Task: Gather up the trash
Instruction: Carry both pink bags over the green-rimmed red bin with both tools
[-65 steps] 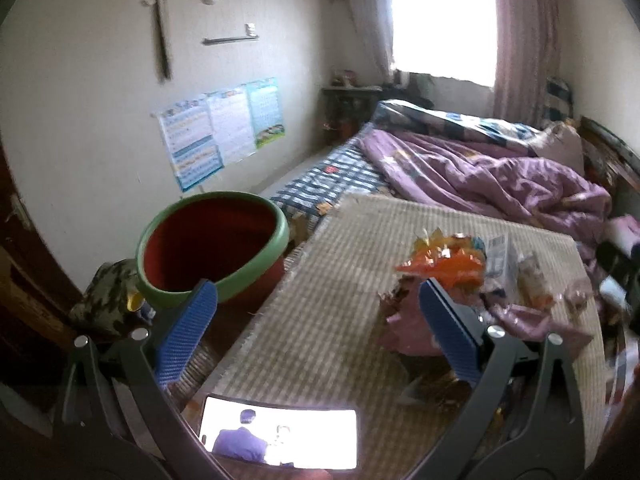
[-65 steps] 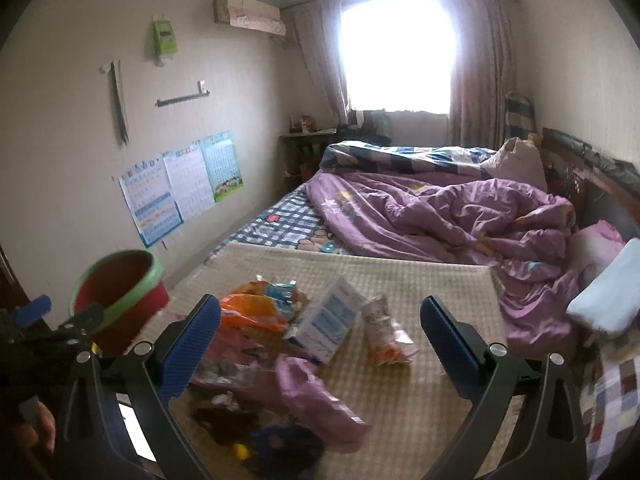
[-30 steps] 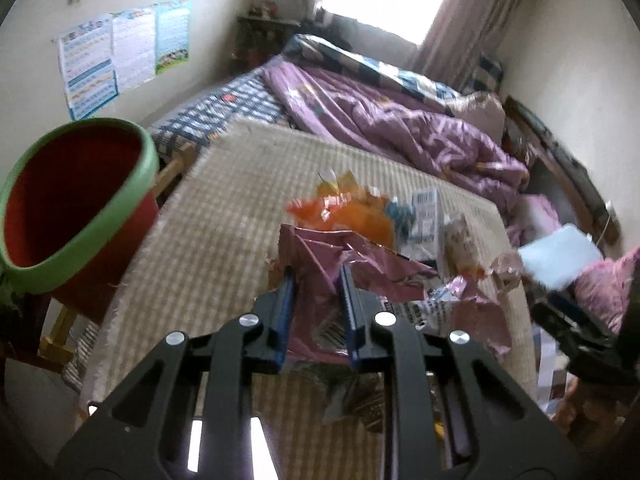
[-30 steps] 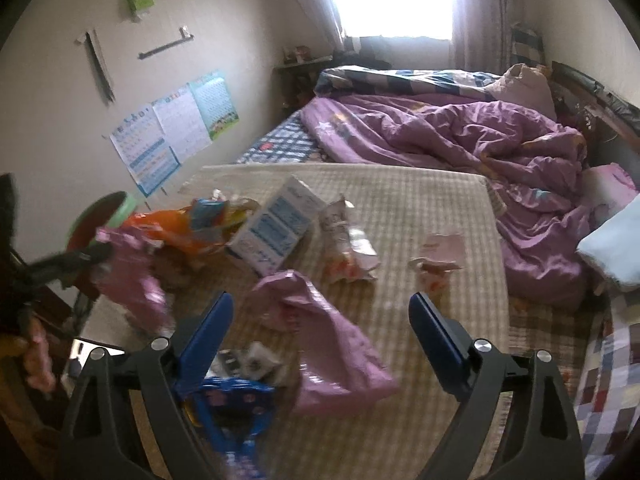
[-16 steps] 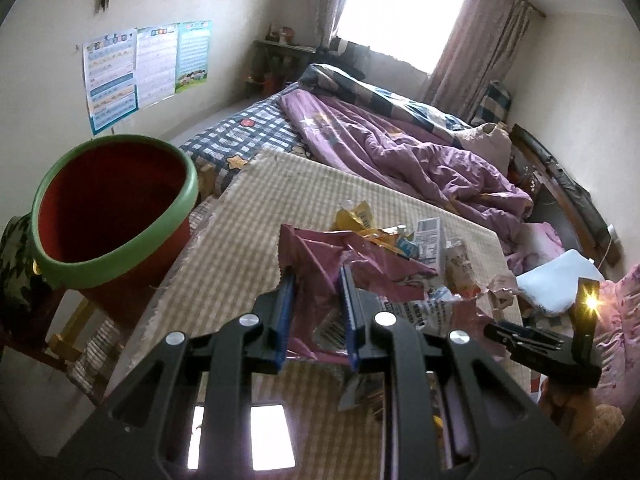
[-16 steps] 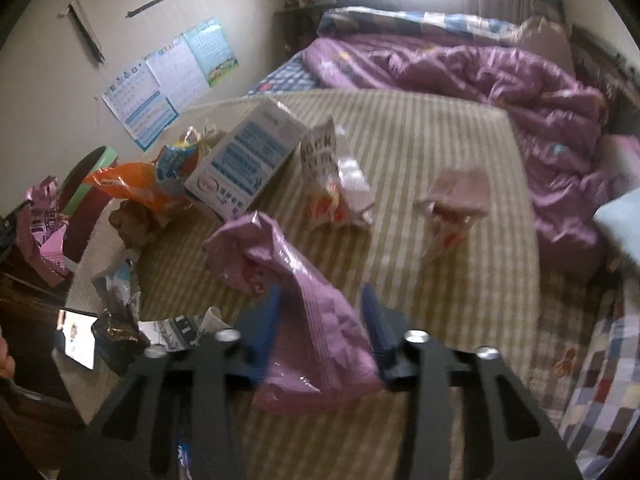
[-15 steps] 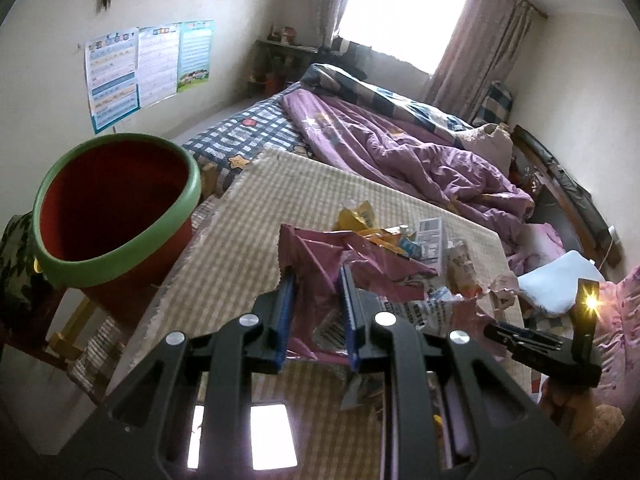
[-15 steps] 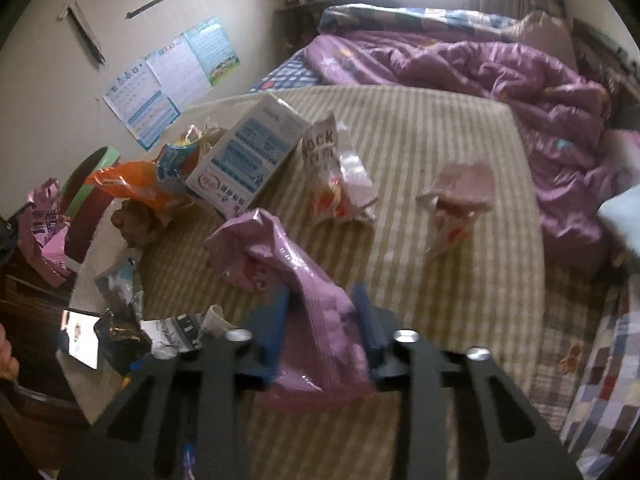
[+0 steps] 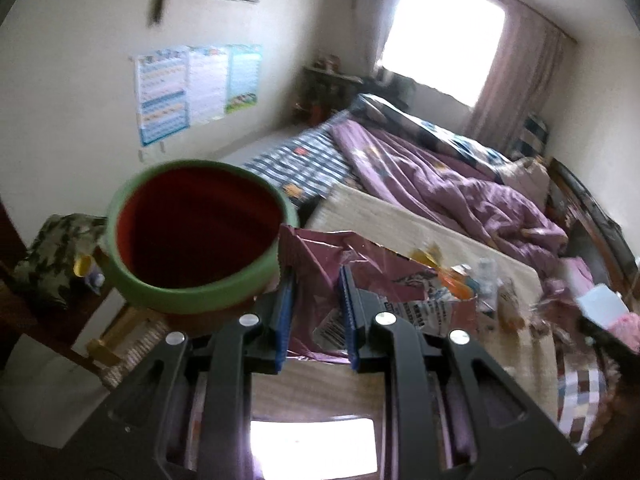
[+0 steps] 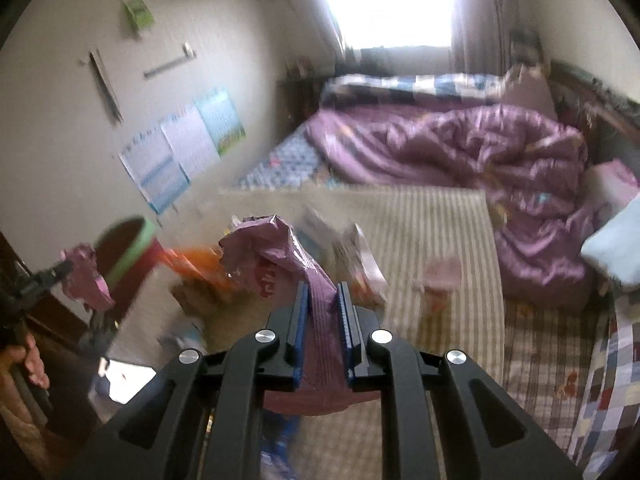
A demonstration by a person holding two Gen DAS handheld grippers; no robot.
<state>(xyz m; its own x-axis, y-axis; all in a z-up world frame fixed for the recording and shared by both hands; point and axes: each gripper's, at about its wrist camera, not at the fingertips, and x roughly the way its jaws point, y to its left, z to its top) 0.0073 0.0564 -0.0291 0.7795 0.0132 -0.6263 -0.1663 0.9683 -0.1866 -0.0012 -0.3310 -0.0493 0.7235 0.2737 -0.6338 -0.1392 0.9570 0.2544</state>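
The left gripper (image 9: 314, 308) has its blue pads pressed close on a crumpled dark pink wrapper (image 9: 356, 272), which sticks up between the fingers and spreads to the right, showing a barcode and printed text. Just left of that wrapper sits a red bucket (image 9: 196, 236) with a green rim, its open mouth near the gripper tips; whether the wrapper touches the rim cannot be told. The bucket stands at the near left corner of a striped woven mat (image 9: 404, 228) spread on the bed. Farther right on the mat lie more scraps, among them an orange bag (image 9: 456, 284). The right gripper (image 10: 322, 322) is pinched narrow on a purple bag (image 10: 280, 256), lifted clear of the mat, its crumpled top rising to the left above the fingers. Behind it the blurred litter includes a pale pink packet (image 10: 438, 276) to the right. A purple quilt (image 10: 460, 148) is bunched at the far end.
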